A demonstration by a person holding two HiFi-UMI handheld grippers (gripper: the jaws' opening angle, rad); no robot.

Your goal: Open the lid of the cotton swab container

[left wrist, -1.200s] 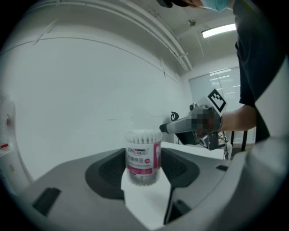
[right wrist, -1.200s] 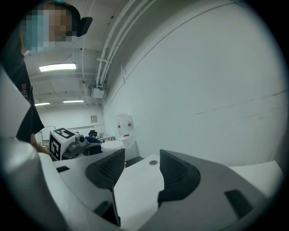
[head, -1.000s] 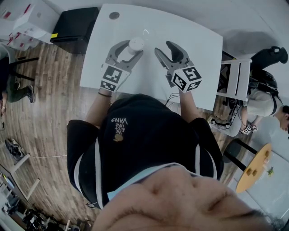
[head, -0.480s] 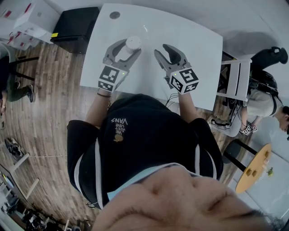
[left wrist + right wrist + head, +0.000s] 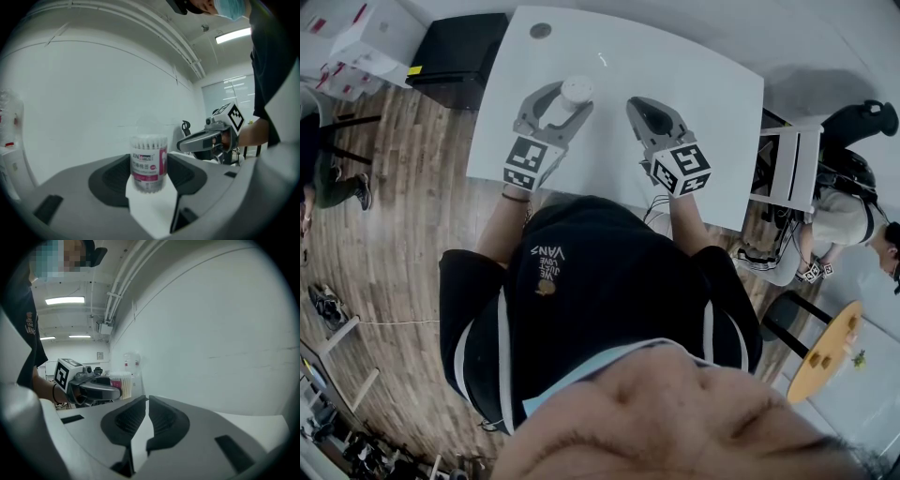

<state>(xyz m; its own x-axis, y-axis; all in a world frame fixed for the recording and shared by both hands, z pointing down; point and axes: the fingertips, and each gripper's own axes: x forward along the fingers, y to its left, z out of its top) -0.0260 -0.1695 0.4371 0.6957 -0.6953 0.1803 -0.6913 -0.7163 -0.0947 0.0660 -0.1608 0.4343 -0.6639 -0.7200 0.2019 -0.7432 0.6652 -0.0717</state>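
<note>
Two grippers, left gripper jaws pressed on cotton swab container, right gripper jaws just closed nearly together, empty

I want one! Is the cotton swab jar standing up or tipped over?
Standing up. The cotton swab jar sits upright on the white table, with the swab tips pointing up.
</note>
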